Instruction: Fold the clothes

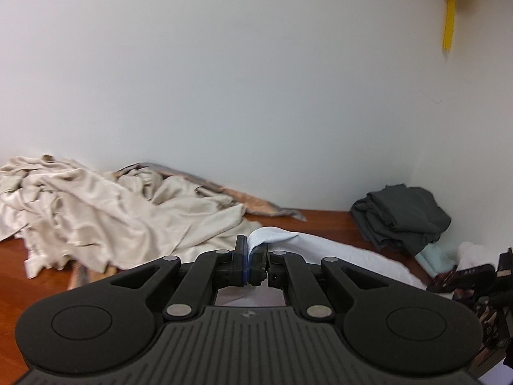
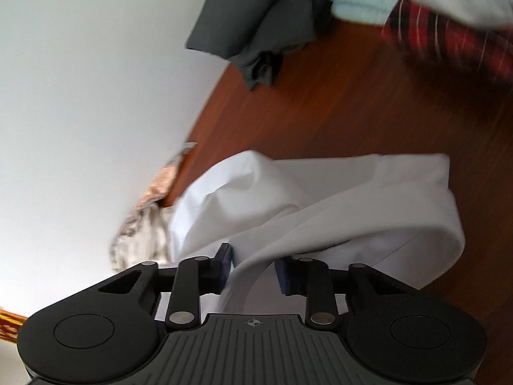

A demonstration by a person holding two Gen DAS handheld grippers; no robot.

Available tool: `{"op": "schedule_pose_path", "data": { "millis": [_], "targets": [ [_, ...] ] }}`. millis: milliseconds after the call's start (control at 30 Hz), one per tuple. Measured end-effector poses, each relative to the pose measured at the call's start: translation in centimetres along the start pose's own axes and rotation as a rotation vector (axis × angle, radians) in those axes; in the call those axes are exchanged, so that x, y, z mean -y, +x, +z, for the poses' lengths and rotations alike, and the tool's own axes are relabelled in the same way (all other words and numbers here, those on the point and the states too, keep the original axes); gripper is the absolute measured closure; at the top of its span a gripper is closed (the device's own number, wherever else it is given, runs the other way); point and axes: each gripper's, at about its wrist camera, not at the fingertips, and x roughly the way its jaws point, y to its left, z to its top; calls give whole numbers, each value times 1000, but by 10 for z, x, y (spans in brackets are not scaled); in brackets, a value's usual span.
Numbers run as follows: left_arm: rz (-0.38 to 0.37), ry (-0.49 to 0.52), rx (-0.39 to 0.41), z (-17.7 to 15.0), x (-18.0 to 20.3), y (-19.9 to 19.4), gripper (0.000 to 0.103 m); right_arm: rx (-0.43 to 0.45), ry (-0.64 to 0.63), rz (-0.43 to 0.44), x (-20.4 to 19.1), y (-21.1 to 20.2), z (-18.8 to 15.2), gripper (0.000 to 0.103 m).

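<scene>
The left gripper (image 1: pixel 249 261) has its fingers clamped on an edge of the white garment (image 1: pixel 340 253), which trails across the wooden bench (image 1: pixel 320 221) beside the beige heap (image 1: pixel 96 211), probably to lift it for a fold. The right gripper (image 2: pixel 253 268) stands part-open, a fold of that garment (image 2: pixel 320 199) between its fingers, not visibly pinched. I can read no writing.
</scene>
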Motion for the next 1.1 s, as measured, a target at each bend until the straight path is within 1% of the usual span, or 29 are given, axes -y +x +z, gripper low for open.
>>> {"op": "schedule_pose_path", "data": {
  "millis": [33,133,200,367,433,533,667,733,933,1100],
  "targets": [
    [4,2,-8,-2,-2,-4,98,11,-16,10,-3,-4,-4,84],
    [-1,11,-30,-8,-5,-15,98,62,-42,43,-9,-28,-12,91],
    [-14,20,-35,-10,-3,-21,98,104,-43,71,-10,-50,-16,94],
    [-52,47,-21,-14,5,-44,98,208,-64,129,-15,-112,-34,95],
    [-70,55,-10,-20,6,-58,98,247,-70,151,-16,-138,-48,95],
    [-86,62,3,-35,3,-87,98,282,-81,152,-16,-172,-75,95],
    [-85,43,24,-66,-10,-142,98,291,-103,142,-14,-210,-125,95],
    [-79,34,39,-85,-19,-178,99,290,-111,145,-11,-229,-156,95],
    [-42,19,88,-150,-57,-307,99,294,-138,164,-2,-281,-267,94],
    [22,-26,82,-192,-91,-410,99,227,-168,167,-1,-321,-355,94]
  ]
}}
